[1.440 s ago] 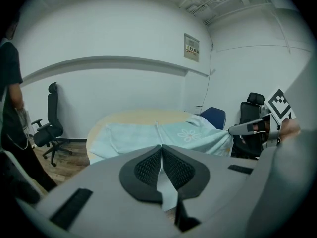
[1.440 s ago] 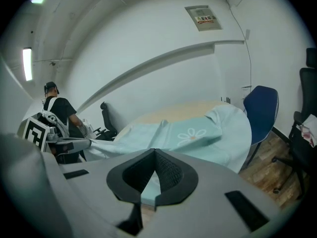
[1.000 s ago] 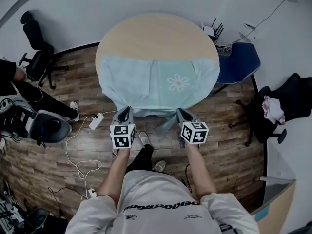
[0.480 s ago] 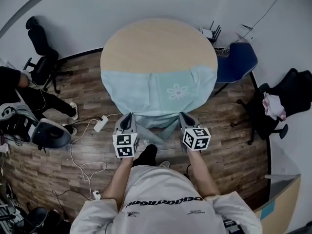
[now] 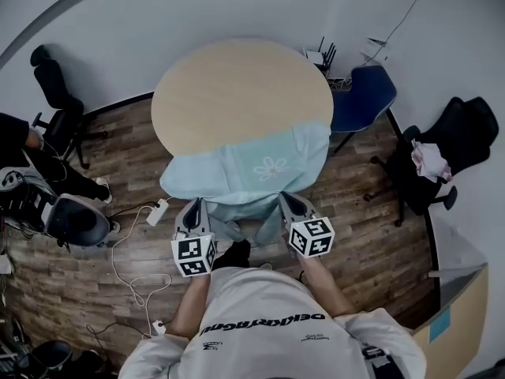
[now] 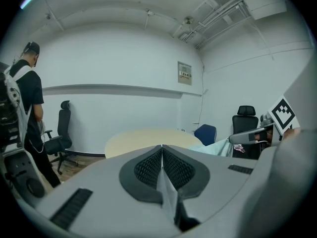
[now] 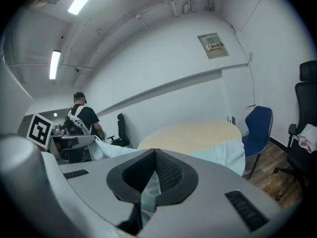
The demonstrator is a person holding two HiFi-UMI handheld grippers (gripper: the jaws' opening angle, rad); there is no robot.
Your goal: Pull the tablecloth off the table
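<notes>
A white-walled room with a wood floor (image 5: pixel 355 235) holds a round, pale wood counter (image 5: pixel 237 85). A blue chair (image 5: pixel 363 93) stands beside it on the right.

The left claw (image 5: pixel 192 205) is pressed together, pinching the near hem of a light blue tablecloth (image 5: pixel 252 164). In the left gripper view a thin fold of cloth (image 6: pixel 166 192) is squeezed between the meeting pads of the left claw (image 6: pixel 162 150). The right claw (image 5: pixel 288 198) is likewise clamped on the hem, and the right gripper view shows cloth caught in the right claw (image 7: pixel 153 157).

Compared with a second ago, both claws sit closer to the person's body. The tablecloth has slid after them: it covered about half the counter then, and now only a near strip lies on top, with more bare wood showing.

The tablecloth's long side runs left to right along the counter's near edge. Its daisy print faces up, and the near hem hangs off the edge toward the claws.
</notes>
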